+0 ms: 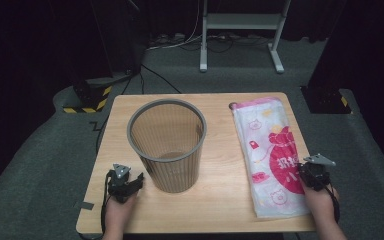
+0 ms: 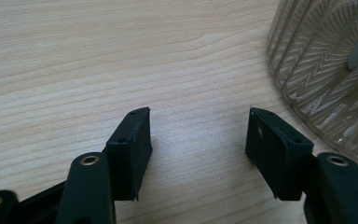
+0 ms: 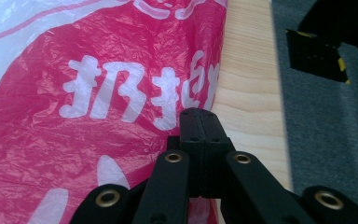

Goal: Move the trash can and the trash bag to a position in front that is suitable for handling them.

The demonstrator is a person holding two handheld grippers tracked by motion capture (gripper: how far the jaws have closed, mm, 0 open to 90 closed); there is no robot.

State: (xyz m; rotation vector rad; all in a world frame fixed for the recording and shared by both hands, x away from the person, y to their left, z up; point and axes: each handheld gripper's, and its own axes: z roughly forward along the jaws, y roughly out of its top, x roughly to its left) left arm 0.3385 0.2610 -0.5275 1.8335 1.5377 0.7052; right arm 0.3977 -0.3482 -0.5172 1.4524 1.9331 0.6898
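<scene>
The right gripper's [image 3: 200,114] two black fingers [image 3: 192,135] stand pressed flat together at the right edge of the folded white-and-pink printed plastic bag [image 3: 88,116]. Whether a fold of film is pinched between the pads cannot be told; the tips appear to sit just at the border where pink film meets wood. The left gripper's [image 2: 199,126] fingers [image 2: 133,140] stand moderately apart with only bare wood between them, holding nothing.

Step in hand, as judged: taking up the bag, presumably to line the grey mesh-walled plastic wastebasket [image 1: 167,145]. The next move calls for a confirmed pinch on the top layer of film, then a lift that separates the layers without dragging the whole bag across the surface; thin film slips easily, so a shallow bite may fail.

Position of things: the bag lies flat along the right side of the light wooden table [image 1: 215,200], running from the far edge toward the near one; the wastebasket stands upright left of centre, well apart from the bag.

Pose: in the high view the right gripper [image 1: 314,172] rests low over the bag's near right edge, the hand entering from the bottom right. The left gripper [image 1: 124,184] rests low on the table just beside the wastebasket's base, jaws pointing forward past its wall.
</scene>
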